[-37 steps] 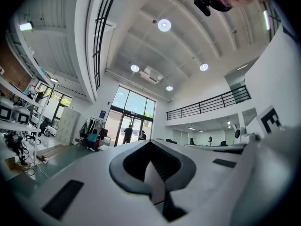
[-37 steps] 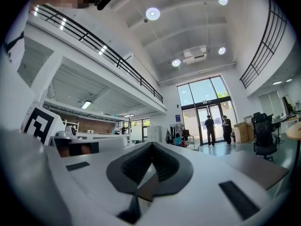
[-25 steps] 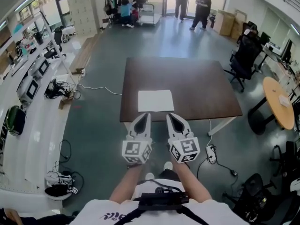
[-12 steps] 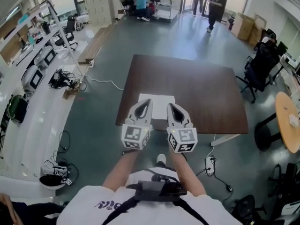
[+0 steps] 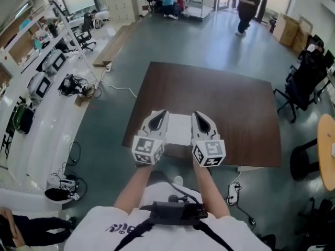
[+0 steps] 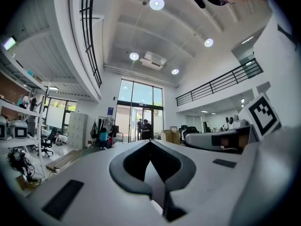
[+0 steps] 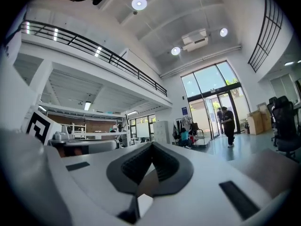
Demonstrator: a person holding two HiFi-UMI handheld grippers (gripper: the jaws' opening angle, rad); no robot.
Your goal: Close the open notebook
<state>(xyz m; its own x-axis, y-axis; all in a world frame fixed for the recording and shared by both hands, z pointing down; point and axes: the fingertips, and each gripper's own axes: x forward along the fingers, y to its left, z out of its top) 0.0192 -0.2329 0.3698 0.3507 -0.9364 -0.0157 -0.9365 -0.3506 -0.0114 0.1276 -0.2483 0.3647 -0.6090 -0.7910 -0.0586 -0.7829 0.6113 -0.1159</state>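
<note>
The open notebook (image 5: 179,129) lies as a white sheet near the front edge of the dark brown table (image 5: 225,98). In the head view my left gripper (image 5: 162,113) is held level over the notebook's left edge and my right gripper (image 5: 195,114) over its right edge, both above the table's near side. Each gripper's jaws meet at the tips with nothing between them. The left gripper view shows the left gripper (image 6: 149,142) pointing across the hall, and the right gripper view shows the right gripper (image 7: 151,144) doing the same; the notebook is below both views.
Black office chairs (image 5: 306,82) and a round wooden table (image 5: 327,150) stand at the right. Benches with equipment (image 5: 44,80) and floor cables (image 5: 73,85) line the left. People (image 5: 247,4) stand by the far glass doors. A power strip (image 5: 233,192) lies under the table's near right corner.
The person has walked up to the table. Both grippers moved forward from short of the table's edge to over it, now flanking the notebook.
</note>
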